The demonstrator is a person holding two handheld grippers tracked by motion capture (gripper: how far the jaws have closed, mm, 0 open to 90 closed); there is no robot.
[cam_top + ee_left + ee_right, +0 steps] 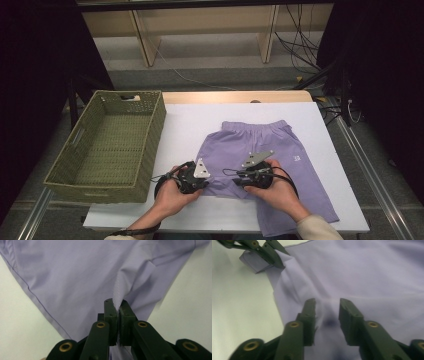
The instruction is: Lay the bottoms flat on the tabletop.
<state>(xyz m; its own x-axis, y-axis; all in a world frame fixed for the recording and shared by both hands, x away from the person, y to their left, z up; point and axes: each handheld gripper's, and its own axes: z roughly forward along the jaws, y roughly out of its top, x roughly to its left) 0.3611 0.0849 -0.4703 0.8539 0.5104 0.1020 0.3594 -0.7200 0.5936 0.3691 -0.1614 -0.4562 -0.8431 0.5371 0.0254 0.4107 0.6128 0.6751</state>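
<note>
The lilac shorts (260, 160) lie flat on the white surface (190, 125), at 3 o'clock from the wicker basket (112, 145) — light, limp, prone to bunching. The left gripper (118, 312) is clenched on a hem fold; the right gripper (327, 312) stands released over the fabric — the hems and waistband look like the best holds.

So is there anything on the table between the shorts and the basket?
Nothing visible. The shorts lie right of the basket, with bare table between them. The left gripper is already clamped on a fold of the shorts.
</note>
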